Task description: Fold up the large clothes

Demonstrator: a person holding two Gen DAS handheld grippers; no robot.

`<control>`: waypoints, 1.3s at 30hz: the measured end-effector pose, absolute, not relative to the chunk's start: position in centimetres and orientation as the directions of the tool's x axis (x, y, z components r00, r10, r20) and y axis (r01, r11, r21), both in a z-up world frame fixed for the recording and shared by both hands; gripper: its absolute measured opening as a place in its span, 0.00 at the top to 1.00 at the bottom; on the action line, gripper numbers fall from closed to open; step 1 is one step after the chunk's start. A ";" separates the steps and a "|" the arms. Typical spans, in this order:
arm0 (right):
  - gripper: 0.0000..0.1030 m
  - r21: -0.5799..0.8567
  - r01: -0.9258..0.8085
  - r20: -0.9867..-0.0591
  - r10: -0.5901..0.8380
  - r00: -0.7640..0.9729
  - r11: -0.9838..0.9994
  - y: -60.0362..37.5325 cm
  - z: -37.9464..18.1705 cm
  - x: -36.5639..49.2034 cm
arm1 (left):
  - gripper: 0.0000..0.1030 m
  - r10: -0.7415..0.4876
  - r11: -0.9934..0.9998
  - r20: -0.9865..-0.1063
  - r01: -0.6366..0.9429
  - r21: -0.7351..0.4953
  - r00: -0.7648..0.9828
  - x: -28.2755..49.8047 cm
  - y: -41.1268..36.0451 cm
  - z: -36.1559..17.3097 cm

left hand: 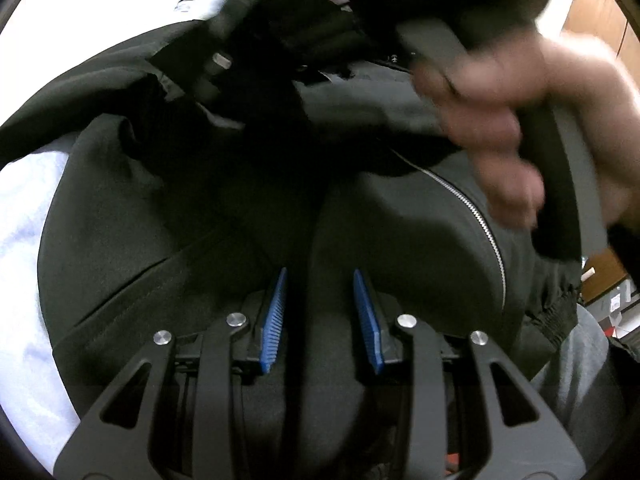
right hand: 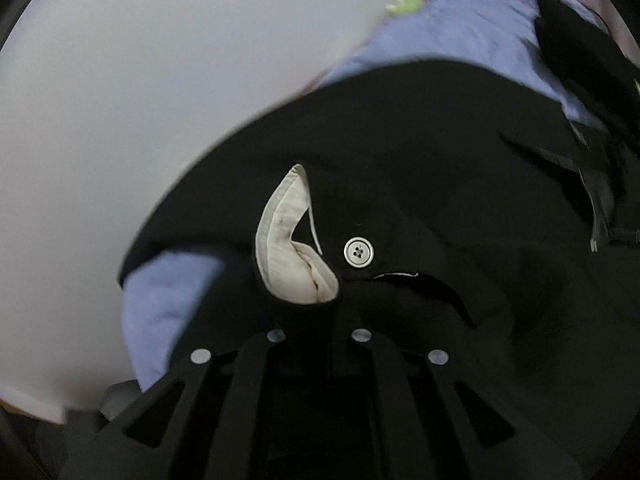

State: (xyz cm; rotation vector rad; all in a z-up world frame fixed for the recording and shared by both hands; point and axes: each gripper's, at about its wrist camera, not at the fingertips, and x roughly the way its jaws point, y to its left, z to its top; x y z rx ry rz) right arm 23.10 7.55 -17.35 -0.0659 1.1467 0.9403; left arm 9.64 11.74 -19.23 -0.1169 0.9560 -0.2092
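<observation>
A large black garment [left hand: 168, 208] with a metal zipper [left hand: 480, 220] lies bunched over a light blue cloth [left hand: 24, 220]. My left gripper [left hand: 320, 272] points down into it, and its blue pads [left hand: 276, 320] pinch a raised fold of the black fabric. In the right wrist view the same black garment [right hand: 400, 160] shows a silver button [right hand: 359, 253] and a white lining flap [right hand: 288, 248]. My right gripper [right hand: 320, 312] is shut on this edge, and the cloth hides its fingertips. A person's hand [left hand: 500, 120], blurred, holds that gripper's handle above the garment.
A white table surface [right hand: 140, 100] lies to the left of the garment. More light blue cloth [right hand: 460, 24] spreads behind it. A grey trouser leg [left hand: 580, 360], wooden furniture [left hand: 600, 20] and small boxes [left hand: 616, 296] stand at the right edge.
</observation>
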 end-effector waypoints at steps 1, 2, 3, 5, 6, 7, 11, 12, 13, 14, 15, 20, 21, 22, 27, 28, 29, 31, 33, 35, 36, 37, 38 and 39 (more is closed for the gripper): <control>0.97 0.412 -0.653 -0.799 0.597 0.077 0.635 6.5 -17.9 23.2 | 0.66 -0.229 0.973 -0.797 0.126 -0.191 0.558 9.6 11.7 -19.2; 0.97 0.429 -0.645 -0.808 0.588 0.041 0.633 5.7 -18.7 22.9 | 0.66 -0.227 0.974 -0.797 0.125 -0.189 0.560 9.5 11.7 -19.2; 0.96 0.434 -0.641 -0.827 0.562 -0.004 0.634 5.2 -19.7 22.2 | 0.66 -0.224 0.974 -0.799 0.126 -0.186 0.559 9.4 11.6 -19.3; 0.94 0.425 -0.643 -0.850 0.525 -0.041 0.638 5.4 -22.1 21.1 | 0.68 -0.214 0.977 -0.806 0.125 -0.174 0.553 9.5 11.2 -19.2; 0.93 0.432 -0.641 -0.840 0.541 -0.032 0.634 5.4 -22.6 20.7 | 0.68 -0.209 0.978 -0.811 0.122 -0.169 0.547 9.5 11.0 -19.3; 0.93 0.453 -0.626 -0.829 0.557 -0.036 0.634 5.3 -22.7 20.7 | 0.68 -0.197 0.980 -0.815 0.116 -0.159 0.544 9.5 10.8 -19.3; 0.64 0.578 -0.566 -0.757 0.645 -0.103 0.588 5.0 -21.7 20.6 | 0.67 -0.172 0.985 -0.805 0.117 -0.127 0.568 9.1 10.2 -18.1; 0.56 0.593 -0.561 -0.746 0.657 -0.113 0.577 4.9 -21.4 20.4 | 0.67 -0.159 0.987 -0.802 0.115 -0.113 0.576 8.9 9.9 -17.7; 0.48 0.613 -0.557 -0.725 0.679 -0.115 0.560 4.6 -20.8 20.0 | 0.65 -0.143 0.989 -0.797 0.109 -0.097 0.587 8.8 9.9 -17.2; 0.46 0.627 -0.556 -0.704 0.703 -0.105 0.545 4.0 -20.0 19.7 | 0.63 -0.132 0.991 -0.793 0.103 -0.088 0.594 8.7 9.8 -16.6; 0.45 0.639 -0.552 -0.687 0.720 -0.096 0.536 3.5 -19.4 19.6 | 0.60 -0.133 0.991 -0.789 0.103 -0.089 0.600 8.6 10.0 -16.4; 0.39 0.695 -0.509 -0.593 0.805 -0.006 0.508 -1.5 -16.4 20.6 | 0.39 -0.135 0.990 -0.748 0.113 -0.081 0.650 7.5 9.2 -12.9; 0.39 0.686 -0.509 -0.588 0.809 0.033 0.520 -3.0 -15.7 20.7 | 0.37 -0.131 0.991 -0.747 0.116 -0.073 0.651 7.7 8.9 -12.4; 0.39 0.678 -0.508 -0.587 0.807 0.061 0.532 -3.6 -15.5 22.0 | 0.35 -0.126 0.991 -0.747 0.119 -0.063 0.653 8.0 8.6 -11.8; 0.40 0.555 -0.462 -0.651 0.707 0.277 0.692 -11.6 -14.6 28.2 | 0.35 -0.082 0.990 -0.737 0.138 0.014 0.670 12.9 7.5 -9.7; 0.47 0.532 -0.448 -0.665 0.682 0.304 0.718 -13.5 -14.0 28.3 | 0.35 -0.093 0.989 -0.736 0.146 0.008 0.671 14.3 7.0 -9.8; 0.60 0.501 -0.425 -0.688 0.644 0.334 0.754 -15.2 -14.2 28.6 | 0.35 -0.097 0.989 -0.738 0.145 0.001 0.668 15.4 6.8 -9.7; 0.75 0.447 -0.373 -0.735 0.571 0.365 0.813 -18.6 -14.8 28.8 | 0.35 -0.109 0.990 -0.742 0.141 -0.020 0.662 18.2 6.0 -10.4; 0.84 0.400 -0.344 -0.769 0.515 0.379 0.850 -19.9 -16.5 29.1 | 0.46 -0.133 0.987 -0.755 0.154 -0.042 0.643 20.8 4.8 -11.8; 0.91 0.338 -0.320 -0.805 0.448 0.390 0.885 -21.5 -18.0 29.5 | 0.65 -0.154 0.983 -0.783 0.176 -0.057 0.603 22.9 4.2 -13.9; 0.93 0.318 -0.314 -0.816 0.427 0.389 0.895 -22.1 -19.0 30.1 | 0.67 -0.164 0.980 -0.801 0.187 -0.066 0.576 23.5 3.8 -15.0; 0.97 0.292 -0.306 -0.833 0.398 0.384 0.906 -22.6 -19.8 30.3 | 0.69 -0.167 0.978 -0.821 0.196 -0.068 0.547 24.1 3.4 -16.5; 1.00 0.261 -0.296 -0.850 0.364 0.380 0.919 -23.0 -20.7 30.4 | 0.69 -0.162 0.978 -0.834 0.201 -0.063 0.527 24.4 3.1 -17.9; 1.00 0.240 -0.289 -0.862 0.340 0.376 0.927 -23.2 -21.6 30.6 | 0.69 -0.154 0.978 -0.842 0.201 -0.056 0.517 24.7 3.1 -18.8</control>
